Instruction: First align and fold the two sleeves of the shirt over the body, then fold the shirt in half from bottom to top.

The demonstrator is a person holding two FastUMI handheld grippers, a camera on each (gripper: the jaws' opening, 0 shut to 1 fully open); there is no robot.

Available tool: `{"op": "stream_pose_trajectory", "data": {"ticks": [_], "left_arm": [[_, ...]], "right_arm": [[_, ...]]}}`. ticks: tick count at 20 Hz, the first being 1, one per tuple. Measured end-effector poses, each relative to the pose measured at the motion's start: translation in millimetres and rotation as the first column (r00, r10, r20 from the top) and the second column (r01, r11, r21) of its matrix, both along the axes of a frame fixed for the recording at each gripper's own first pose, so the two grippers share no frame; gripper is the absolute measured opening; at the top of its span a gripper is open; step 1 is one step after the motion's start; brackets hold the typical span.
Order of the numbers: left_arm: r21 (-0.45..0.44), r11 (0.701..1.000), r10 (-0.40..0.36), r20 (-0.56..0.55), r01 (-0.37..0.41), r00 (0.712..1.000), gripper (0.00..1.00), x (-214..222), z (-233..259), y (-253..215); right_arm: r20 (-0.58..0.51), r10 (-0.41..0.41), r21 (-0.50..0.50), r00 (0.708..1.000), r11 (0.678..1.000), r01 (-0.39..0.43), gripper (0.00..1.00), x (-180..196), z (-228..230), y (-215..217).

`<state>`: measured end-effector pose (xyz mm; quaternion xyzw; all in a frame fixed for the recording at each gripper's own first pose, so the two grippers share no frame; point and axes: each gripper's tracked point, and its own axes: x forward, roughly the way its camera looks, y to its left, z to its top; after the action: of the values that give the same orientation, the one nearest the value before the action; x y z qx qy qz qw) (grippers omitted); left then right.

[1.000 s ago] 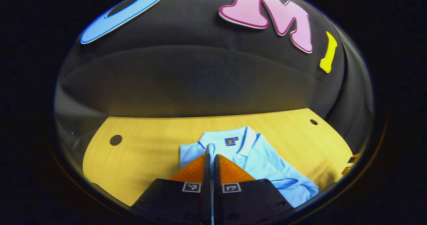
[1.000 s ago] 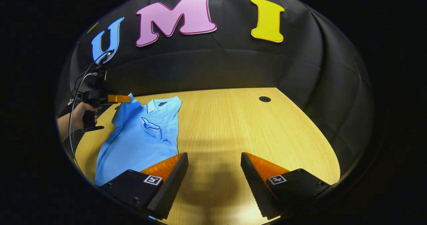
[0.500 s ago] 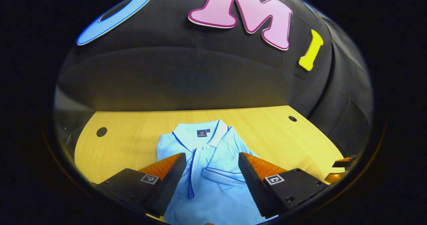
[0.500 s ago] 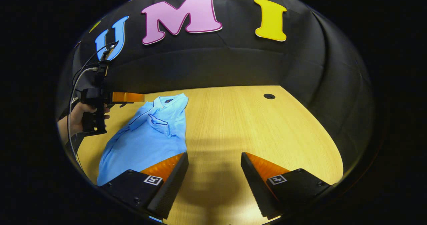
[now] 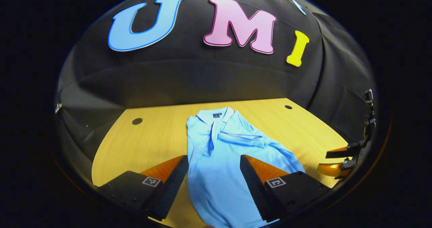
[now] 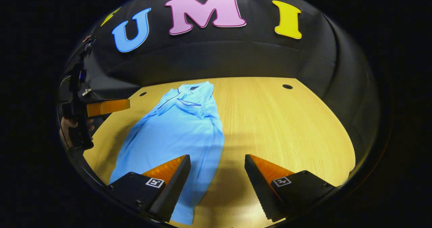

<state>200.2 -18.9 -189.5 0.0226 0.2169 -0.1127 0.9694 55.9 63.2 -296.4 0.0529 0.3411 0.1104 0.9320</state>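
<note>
A light blue polo shirt (image 5: 221, 150) lies flat on the wooden table (image 5: 152, 136), collar at the far end, with both sleeves folded over the chest. My left gripper (image 5: 214, 165) is open above the shirt's lower body, holding nothing. In the right gripper view the shirt (image 6: 179, 126) stretches from the far collar to the near hem. My right gripper (image 6: 217, 165) is open over the shirt's right edge and bare table near the hem. The left gripper (image 6: 104, 107) appears at the left of the right gripper view, held by a hand (image 6: 69, 122). The right gripper (image 5: 334, 160) appears at the right edge of the left gripper view.
The table has round cable holes at the far left (image 5: 137, 121) and far right (image 5: 288, 107). Black cloth walls close in behind and at both sides. Bare wood (image 6: 287, 126) spreads to the right of the shirt.
My left gripper let go of the sleeve, opened and drew back toward the hem. The sleeve now lies over the chest. My right gripper also pulled back toward the near edge.
</note>
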Motion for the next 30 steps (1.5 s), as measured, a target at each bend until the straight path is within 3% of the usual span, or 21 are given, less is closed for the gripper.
{"op": "stream_pose_trajectory", "data": {"ticks": [4,5,6,9,14,19,22,23,25,26,28,29,30], "left_arm": [[0.012,1.0,0.003,-0.111,-0.001,0.994,0.97,-89,-48,12],[0.009,1.0,0.008,-0.139,-0.007,0.99,0.98,-110,-59,14],[0.003,1.0,0.012,-0.165,-0.011,0.986,0.98,-129,-68,16],[-0.013,0.999,0.041,-0.22,-0.045,0.975,0.98,-167,-93,11],[-0.048,0.994,0.081,-0.272,-0.097,0.959,0.98,-186,-122,-8],[0.083,0.993,0.108,-0.267,-0.089,0.958,0.98,-190,-149,-9],[0.097,0.992,0.102,-0.25,-0.08,0.963,0.94,-189,-150,-13],[0.098,0.991,0.108,-0.245,-0.086,0.963,0.87,-189,-151,-13],[0.089,0.992,0.109,-0.241,-0.09,0.964,0.84,-187,-151,-14],[0.082,0.992,0.11,-0.238,-0.092,0.965,0.78,-186,-151,-15],[0.069,0.994,0.099,-0.235,-0.085,0.967,0.55,-185,-151,-20],[0.063,0.995,0.087,-0.235,-0.074,0.968,0.36,-185,-151,-23],[0.066,0.996,0.077,-0.227,-0.063,0.971,0.27,-185,-150,-24]], "right_arm": [[-0.061,0.024,0.005,0.998,1.0,-0.024,1.0,-46,-11,23],[-0.072,0.025,0.004,0.997,1.0,-0.024,0.95,-57,-13,27],[-0.083,0.025,0.001,0.996,1.0,-0.025,1.0,-67,-16,30],[-0.124,0.02,0.002,0.992,1.0,-0.02,1.0,-93,-28,37],[-0.167,0.011,-0.002,0.986,1.0,-0.012,1.0,-120,-42,45],[-0.174,0.008,-0.023,0.985,1.0,-0.012,0.99,-129,-52,50],[-0.172,-0.028,-0.064,0.985,0.998,0.017,0.97,-127,-55,47],[-0.175,-0.03,-0.075,0.984,0.997,0.017,0.93,-126,-57,47],[-0.173,-0.024,-0.099,0.985,0.995,0.006,0.86,-122,-58,47],[-0.174,-0.017,-0.098,0.985,0.995,-0.001,0.76,-122,-57,50],[-0.175,-0.012,-0.086,0.985,0.996,-0.003,0.48,-120,-58,55],[-0.175,-0.022,-0.078,0.984,0.997,0.008,0.22,-119,-59,57],[-0.175,-0.018,-0.068,0.984,0.998,0.006,0.19,-117,-59,58]]}}
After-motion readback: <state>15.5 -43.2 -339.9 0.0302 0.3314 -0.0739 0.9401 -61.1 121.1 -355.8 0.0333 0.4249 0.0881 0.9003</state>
